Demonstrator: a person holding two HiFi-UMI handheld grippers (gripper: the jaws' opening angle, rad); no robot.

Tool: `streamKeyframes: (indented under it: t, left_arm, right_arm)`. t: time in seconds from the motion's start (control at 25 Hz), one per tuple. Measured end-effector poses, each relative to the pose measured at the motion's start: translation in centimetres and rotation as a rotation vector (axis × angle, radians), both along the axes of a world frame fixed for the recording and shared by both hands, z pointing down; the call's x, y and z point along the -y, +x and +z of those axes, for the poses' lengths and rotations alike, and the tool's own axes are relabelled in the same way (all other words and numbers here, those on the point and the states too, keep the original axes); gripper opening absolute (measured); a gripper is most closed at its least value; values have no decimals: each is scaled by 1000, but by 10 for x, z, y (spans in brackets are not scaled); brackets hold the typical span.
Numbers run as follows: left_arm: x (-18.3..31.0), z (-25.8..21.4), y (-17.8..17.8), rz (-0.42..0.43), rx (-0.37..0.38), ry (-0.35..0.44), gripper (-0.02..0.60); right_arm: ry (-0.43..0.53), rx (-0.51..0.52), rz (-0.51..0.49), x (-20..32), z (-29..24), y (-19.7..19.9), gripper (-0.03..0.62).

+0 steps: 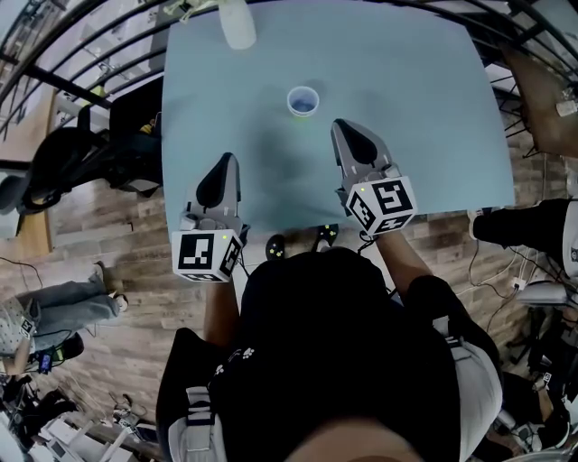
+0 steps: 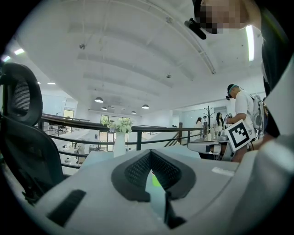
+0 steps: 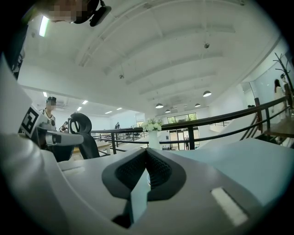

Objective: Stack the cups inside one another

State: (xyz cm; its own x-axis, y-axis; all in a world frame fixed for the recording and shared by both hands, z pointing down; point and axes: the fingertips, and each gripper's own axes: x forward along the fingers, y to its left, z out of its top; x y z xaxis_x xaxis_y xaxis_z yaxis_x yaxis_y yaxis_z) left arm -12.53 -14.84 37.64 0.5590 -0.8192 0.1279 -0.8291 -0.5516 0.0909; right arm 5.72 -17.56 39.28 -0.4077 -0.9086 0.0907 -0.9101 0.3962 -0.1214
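One small cup (image 1: pixel 302 100) with a blue rim stands upright on the light blue table (image 1: pixel 424 108), a little beyond both grippers and between them. Whether other cups sit inside it I cannot tell. My left gripper (image 1: pixel 226 162) hovers near the table's front left, its jaws pressed together and holding nothing. My right gripper (image 1: pixel 342 127) is just right of the cup and nearer to me, also shut and holding nothing. In the left gripper view the closed jaws (image 2: pixel 150 156) leave a slit with a green patch behind it. The right gripper view has closed jaws (image 3: pixel 147 153) too.
A white vase (image 1: pixel 237 23) with flowers (image 2: pixel 119 125) stands at the table's far edge. A black office chair (image 1: pixel 63 162) sits left of the table. Two small black objects (image 1: pixel 301 242) sit at the near edge. A black railing (image 3: pixel 220 120) runs behind, with people beyond it.
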Motion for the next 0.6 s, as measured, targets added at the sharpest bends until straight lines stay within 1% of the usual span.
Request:
streamKeyframes:
  t: [0.6]
  left_arm:
    - [-6, -2, 3, 5, 4, 9, -8]
  right_arm:
    - [14, 0, -8, -7, -7, 1, 11]
